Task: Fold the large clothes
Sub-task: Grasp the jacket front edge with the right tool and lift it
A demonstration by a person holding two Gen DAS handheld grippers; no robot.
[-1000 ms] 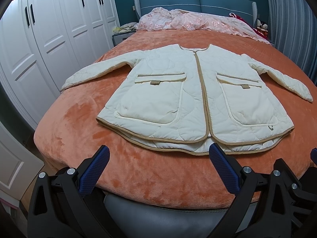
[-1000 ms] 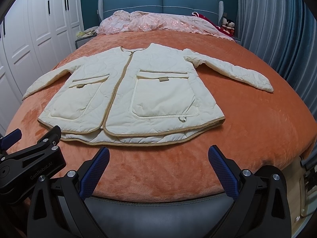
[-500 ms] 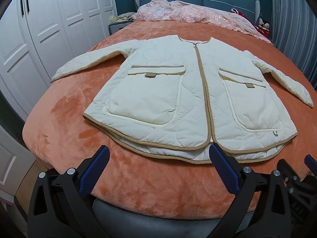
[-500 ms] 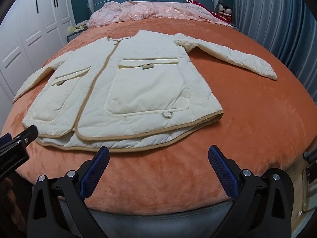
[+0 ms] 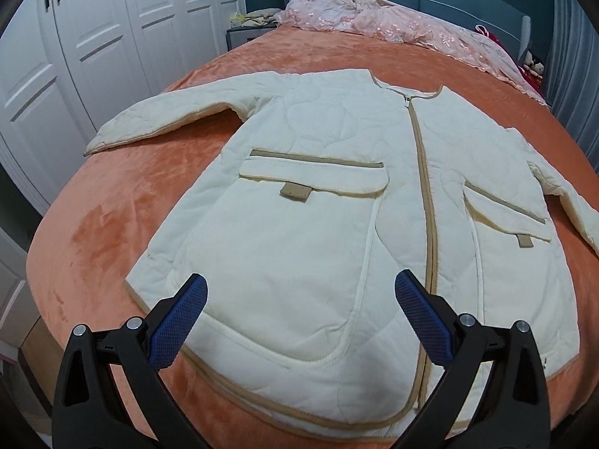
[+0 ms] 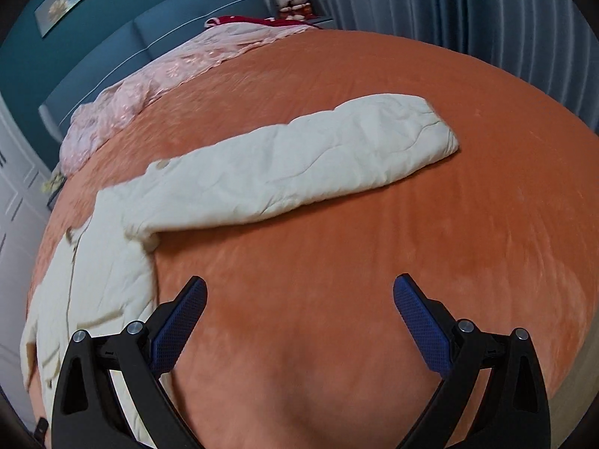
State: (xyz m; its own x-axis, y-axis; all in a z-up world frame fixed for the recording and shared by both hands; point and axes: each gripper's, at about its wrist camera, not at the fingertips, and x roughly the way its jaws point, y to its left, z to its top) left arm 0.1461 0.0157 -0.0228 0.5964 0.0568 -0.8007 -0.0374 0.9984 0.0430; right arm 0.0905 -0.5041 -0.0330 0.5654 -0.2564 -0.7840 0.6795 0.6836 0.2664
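Two grippers, nearest: left gripper (image 5: 299,301) spread wide and holding nothing above the hem of the cream quilted jacket (image 5: 318,232); right gripper (image 6: 299,301) likewise agape over bare orange bedspread (image 6: 374,299). Jacket: flat, face up, zipped, mid-bed. Right sleeve (image 6: 299,164): outstretched beyond. Pink bedding (image 5: 393,22): far, by headboard. Risk, judged: padded, slippery fabric may slide from a shallow pinch, skewing the fold.
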